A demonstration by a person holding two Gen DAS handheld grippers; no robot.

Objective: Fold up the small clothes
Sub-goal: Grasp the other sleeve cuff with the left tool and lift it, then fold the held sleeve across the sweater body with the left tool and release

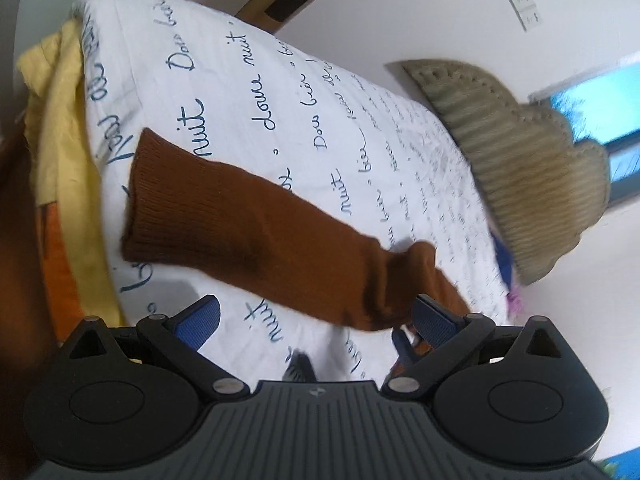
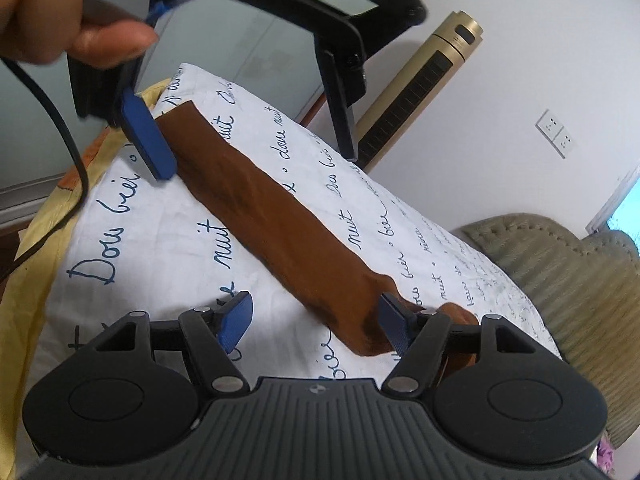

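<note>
Brown sock laid out flat, ready to fold

Right gripper [image 2: 316, 322] and left gripper [image 1: 314, 314] both stand wide, one at each end of the brown sock [image 2: 272, 220] on the lettered sheet [image 2: 132, 248]; pinch one end squarely, carry it to the other

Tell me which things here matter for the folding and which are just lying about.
For the job:
- brown sock
- white printed sheet it lies on
- left tool, open
- right tool, open

Lying about:
- yellow cloth
- green chair
- gold tower fan
- wall socket
</note>
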